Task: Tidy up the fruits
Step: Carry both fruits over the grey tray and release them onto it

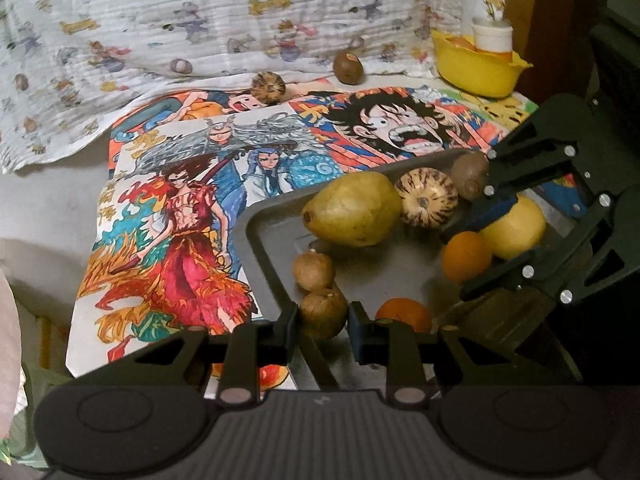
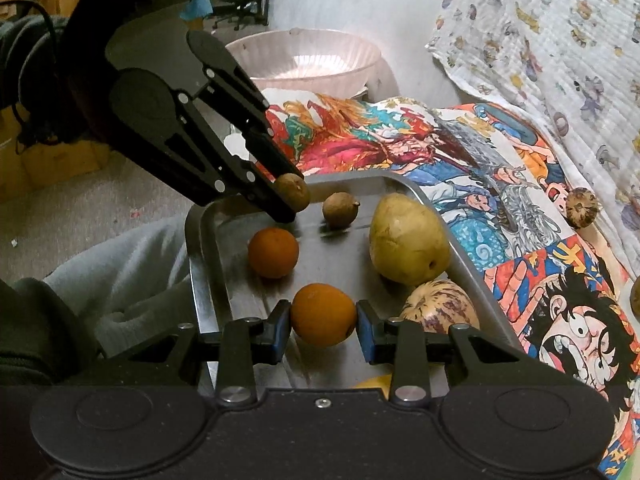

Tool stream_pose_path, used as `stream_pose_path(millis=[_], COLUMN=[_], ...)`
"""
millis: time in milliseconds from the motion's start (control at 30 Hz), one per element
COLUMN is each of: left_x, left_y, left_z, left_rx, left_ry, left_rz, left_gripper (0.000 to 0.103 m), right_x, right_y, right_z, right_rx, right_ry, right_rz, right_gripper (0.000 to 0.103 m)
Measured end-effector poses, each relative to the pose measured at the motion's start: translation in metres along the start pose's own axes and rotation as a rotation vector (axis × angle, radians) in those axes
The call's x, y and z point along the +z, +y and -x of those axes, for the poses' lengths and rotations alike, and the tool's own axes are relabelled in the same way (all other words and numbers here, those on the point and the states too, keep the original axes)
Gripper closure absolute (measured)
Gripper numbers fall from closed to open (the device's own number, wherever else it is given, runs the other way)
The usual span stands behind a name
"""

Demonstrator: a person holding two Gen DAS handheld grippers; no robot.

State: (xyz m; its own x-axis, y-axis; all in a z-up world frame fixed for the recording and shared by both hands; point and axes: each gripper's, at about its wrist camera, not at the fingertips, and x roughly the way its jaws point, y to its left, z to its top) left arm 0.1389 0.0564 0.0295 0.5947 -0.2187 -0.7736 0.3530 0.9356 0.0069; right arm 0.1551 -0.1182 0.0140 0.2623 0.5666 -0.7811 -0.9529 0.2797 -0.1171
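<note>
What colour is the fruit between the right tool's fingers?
Orange; the round fruit shows best in the right wrist view.

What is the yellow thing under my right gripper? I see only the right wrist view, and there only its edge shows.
Observer: It is a lemon. It lies on the tray, beside the orange that you hold.
Operator: Is there a container besides the pink basin?
Observer: Yes. A yellow bowl stands far behind the tray, with a white cup in it.
Operator: Is more fruit hidden on the tray?
Observer: One brown fruit, in the corner behind the striped fruit.
</note>
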Motion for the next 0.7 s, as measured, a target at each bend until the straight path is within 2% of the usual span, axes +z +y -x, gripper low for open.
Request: stream_pose_path(millis=[267,700], left_x=[0.0059,0.0070], left_y=[-0.0047,-0.0032], left_z=[-0.0037,-0.0034], left_rx=[0.005,0.014], left_ry=[0.036,0.042], left_rz=[-0.056,-0.061], left_gripper=[0.073,0.073], right_x=[0.0032,0.0035], right_y=[-0.0007,-0.0004], right_z=[-0.0044,-0.0045], right_rx=[-0.004,0.001], right_ry=[0.034,0.034], right_rz=[0.027,0.031], right_gripper=[0.066,0.065])
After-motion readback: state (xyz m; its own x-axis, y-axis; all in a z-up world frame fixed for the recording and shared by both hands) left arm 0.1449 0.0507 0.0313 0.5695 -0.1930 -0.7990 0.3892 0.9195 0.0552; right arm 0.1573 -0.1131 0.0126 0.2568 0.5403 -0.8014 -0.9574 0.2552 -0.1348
